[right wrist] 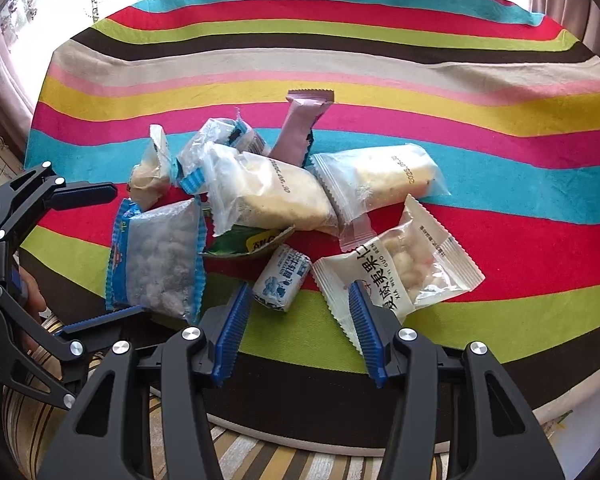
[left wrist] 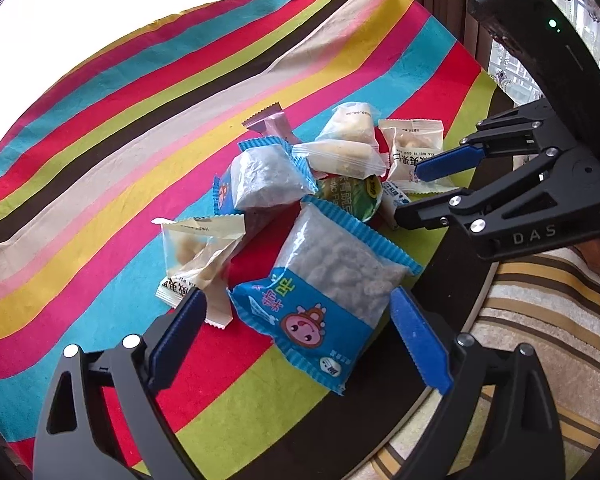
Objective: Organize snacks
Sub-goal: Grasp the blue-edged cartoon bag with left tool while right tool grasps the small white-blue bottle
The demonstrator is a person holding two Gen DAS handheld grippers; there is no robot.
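A heap of snack packets [right wrist: 260,200] sits at centre frame on a striped tablecloth [right wrist: 300,64]. In the left wrist view, the left gripper [left wrist: 296,312] stands wide apart at lower centre, straddling a blue-edged packet [left wrist: 324,280] without pressing it. In the right wrist view, the right gripper [right wrist: 300,300] is partly parted at lower centre, nothing clamped, just below a small white roll [right wrist: 280,282].

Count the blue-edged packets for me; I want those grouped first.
2. One blue-edged packet lies nearest, between the left tongs' open fingers; the second blue-edged packet sits further back in the pile. Others may hide underneath.
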